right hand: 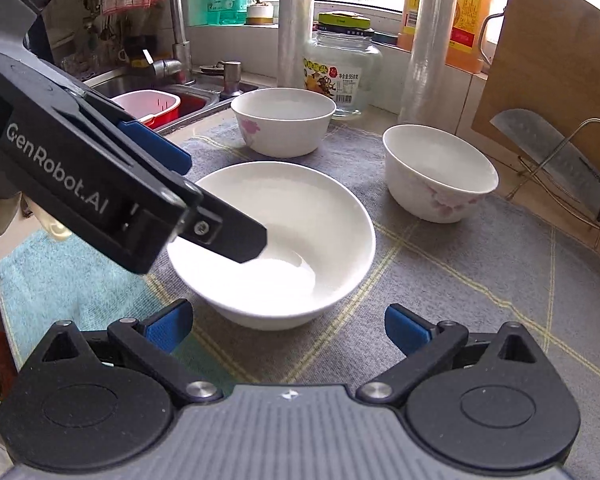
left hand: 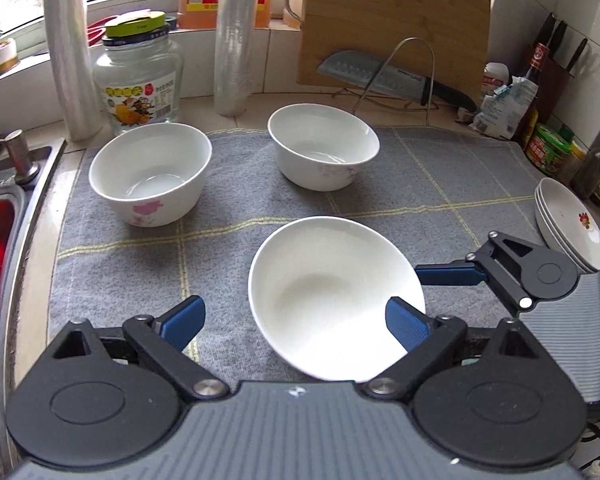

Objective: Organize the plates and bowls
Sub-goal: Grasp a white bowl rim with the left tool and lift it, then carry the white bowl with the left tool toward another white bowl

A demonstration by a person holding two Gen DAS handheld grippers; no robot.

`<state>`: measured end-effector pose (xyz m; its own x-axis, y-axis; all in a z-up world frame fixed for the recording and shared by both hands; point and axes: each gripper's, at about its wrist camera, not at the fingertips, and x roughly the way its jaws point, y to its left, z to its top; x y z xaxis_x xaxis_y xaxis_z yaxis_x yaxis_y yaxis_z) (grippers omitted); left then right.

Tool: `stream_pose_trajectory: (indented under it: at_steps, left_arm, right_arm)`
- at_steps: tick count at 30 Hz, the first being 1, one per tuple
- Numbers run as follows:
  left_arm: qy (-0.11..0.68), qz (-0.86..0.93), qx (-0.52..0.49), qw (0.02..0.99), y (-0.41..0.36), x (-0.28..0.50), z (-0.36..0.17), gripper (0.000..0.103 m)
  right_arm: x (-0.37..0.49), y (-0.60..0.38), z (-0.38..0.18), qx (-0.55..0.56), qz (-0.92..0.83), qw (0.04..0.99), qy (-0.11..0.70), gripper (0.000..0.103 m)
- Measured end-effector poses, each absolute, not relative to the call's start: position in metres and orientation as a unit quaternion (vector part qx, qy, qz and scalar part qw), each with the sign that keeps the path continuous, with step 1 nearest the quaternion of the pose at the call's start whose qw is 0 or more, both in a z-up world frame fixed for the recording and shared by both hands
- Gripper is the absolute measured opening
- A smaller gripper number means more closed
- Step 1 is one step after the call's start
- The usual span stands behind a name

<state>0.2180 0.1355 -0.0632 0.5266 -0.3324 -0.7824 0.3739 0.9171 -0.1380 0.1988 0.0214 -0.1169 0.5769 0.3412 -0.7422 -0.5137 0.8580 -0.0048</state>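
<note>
My left claw (left hand: pixel 296 322) is wide open with the plain white bowl (left hand: pixel 332 296) right between its fingers, nearer than my right claw (right hand: pixel 288 324), wide open too.

Three bowls are set on a mat (left hand: pixel 440 184) on the desk: the near bowl (left hand: pixel 332 292) in front, the left bowl (left hand: pixel 150 174) and right bowl (left hand: pixel 322 146) behind it. Stacked plates (left hand: pixel 572 220) are placed at the mat's right edge.

Glass jar (left hand: pixel 138 76), cleaver (left hand: pixel 374 74), grey mat (left hand: pixel 440 184)
</note>
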Motion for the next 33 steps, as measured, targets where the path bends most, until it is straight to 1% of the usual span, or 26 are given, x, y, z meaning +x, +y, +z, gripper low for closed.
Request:
stream_pose_trajectory:
  at_steps: [5, 9, 13, 23, 33]
  left_arm:
    - [0.448, -0.248, 0.036, 0.858, 0.127, 0.232, -0.071, 0.090]
    - [0.450, -0.263, 0.030, 0.853, 0.127, 0.238, -0.073, 0.090]
    - [0.454, -0.283, 0.019, 0.845, 0.126, 0.241, -0.073, 0.090]
    - [0.459, -0.293, 0.009, 0.839, 0.120, 0.241, -0.072, 0.090]
    - [0.443, -0.350, 0.025, 0.825, 0.065, 0.237, -0.068, 0.090]
  right_arm:
    - [0.205, 0.033, -0.120, -0.105, 0.228, 0.885, 0.392, 0.103]
    - [0.206, 0.037, -0.118, -0.108, 0.226, 0.889, 0.383, 0.103]
    - [0.207, 0.038, -0.115, -0.103, 0.235, 0.887, 0.383, 0.097]
    - [0.205, 0.035, -0.112, -0.106, 0.233, 0.888, 0.382, 0.096]
    - [0.190, -0.013, -0.102, -0.127, 0.188, 0.893, 0.389, 0.096]
